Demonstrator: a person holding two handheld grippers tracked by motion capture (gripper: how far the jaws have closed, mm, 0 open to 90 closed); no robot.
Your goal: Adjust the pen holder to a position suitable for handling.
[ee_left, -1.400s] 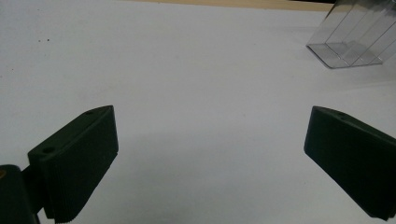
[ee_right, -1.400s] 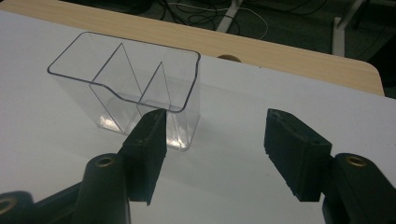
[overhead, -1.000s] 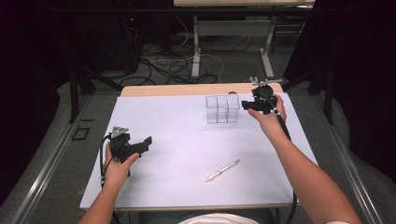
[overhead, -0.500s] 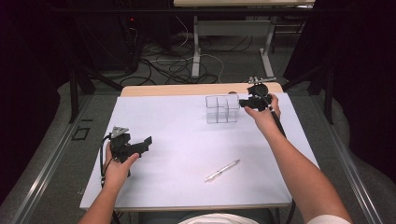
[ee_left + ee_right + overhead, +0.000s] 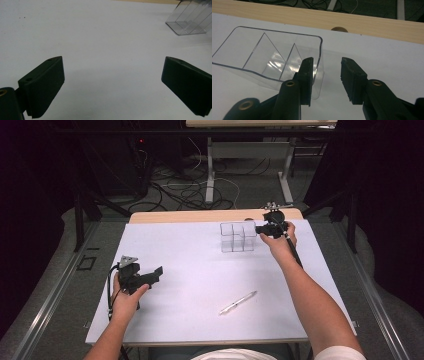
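The clear box point(image 5: 238, 236) lies lengthwise along the far edge, its end wall between the right gripper's point(image 5: 326, 75) closing, not-yet-touching jaws.

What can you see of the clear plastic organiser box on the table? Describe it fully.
The clear plastic organiser stands upright on the white sheet near the table's far edge. Thin dividers split it into compartments, all empty, with rounded corners. The right gripper straddles its end wall, one jaw inside, one outside, not yet pressing.

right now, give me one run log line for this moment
right gripper: jaws just closing astride organizer end wall, not yet pressing | left gripper: open, over paper | pen: untouched
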